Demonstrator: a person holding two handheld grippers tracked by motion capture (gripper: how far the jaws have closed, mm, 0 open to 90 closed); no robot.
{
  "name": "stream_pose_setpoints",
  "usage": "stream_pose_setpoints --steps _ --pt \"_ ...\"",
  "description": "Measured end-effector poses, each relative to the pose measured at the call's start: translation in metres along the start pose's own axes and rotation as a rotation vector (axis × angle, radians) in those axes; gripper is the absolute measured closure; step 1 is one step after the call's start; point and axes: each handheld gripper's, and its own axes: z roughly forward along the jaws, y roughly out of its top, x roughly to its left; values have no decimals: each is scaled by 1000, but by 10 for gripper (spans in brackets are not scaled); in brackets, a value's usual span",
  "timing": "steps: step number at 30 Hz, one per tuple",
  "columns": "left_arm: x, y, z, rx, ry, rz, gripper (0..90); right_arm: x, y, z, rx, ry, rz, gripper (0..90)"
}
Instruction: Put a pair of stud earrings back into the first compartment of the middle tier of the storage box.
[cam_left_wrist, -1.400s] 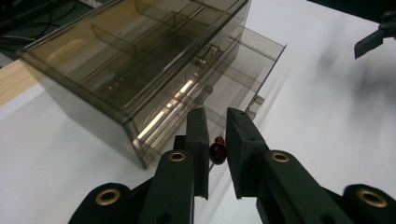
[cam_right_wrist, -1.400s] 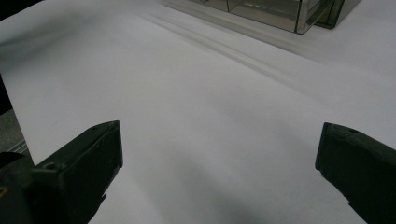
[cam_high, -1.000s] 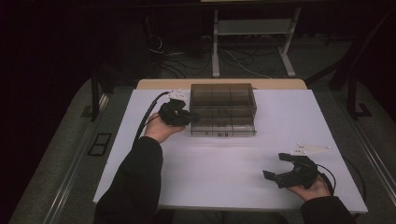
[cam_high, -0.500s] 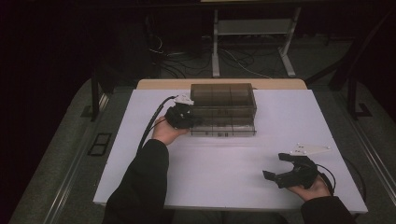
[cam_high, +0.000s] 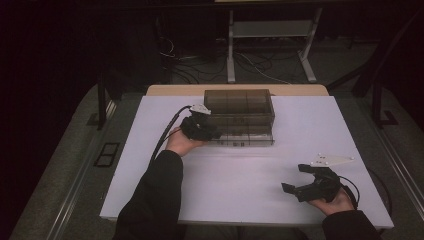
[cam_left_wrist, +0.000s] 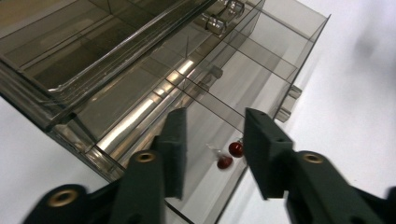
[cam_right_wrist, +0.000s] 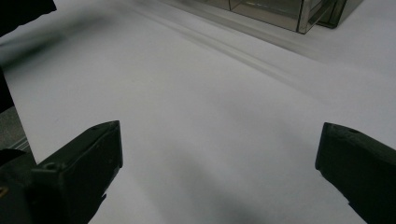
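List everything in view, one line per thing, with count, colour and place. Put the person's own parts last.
drawer box: one, smoky clear plastic, far middle of the board, a lower drawer pulled out.
red beads: two, dark red, lying in the open drawer's compartment beyond the left claw's jaws.
board: one, white, covering the tabletop.
table edge: one, light wood, showing behind the board.
metal stand: one, grey, on the floor behind the table.
cables: several, dark and light, on the floor at the back.
left claw: one, black, at the drawer's left end, jaws just opened, nothing gripped.
right claw: one, black, near right of the board, open, empty.
sleeves: two, dark, entering from the bottom.
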Motion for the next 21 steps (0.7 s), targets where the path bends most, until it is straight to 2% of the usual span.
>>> stream_pose_setpoints --steps 2,4,7,10,14,16,21 --pt "-1 -1 -4 -11 -3 -3 454 0 0 0 0 -1 2 2" --pt "-1 -2 -9 -32 -19 -18 399 0 0 0 3 2 7 2" --pt "0 -5 -16 -57 -43 -37 271 0 0 0 2 0 6 2" --pt "-2 -9 -24 -91 -30 -51 140 0 0 0 -1 -1 7 2" --pt "-4 -16 -34 -116 -14 -72 32 0 0 0 -2 -1 6 2" --pt "-6 -19 -40 -130 -1 -78 4 0 0 0 -2 -1 5 2" --pt "-12 -30 -50 -152 10 -90 0 1 1 0 -5 0 5 2"
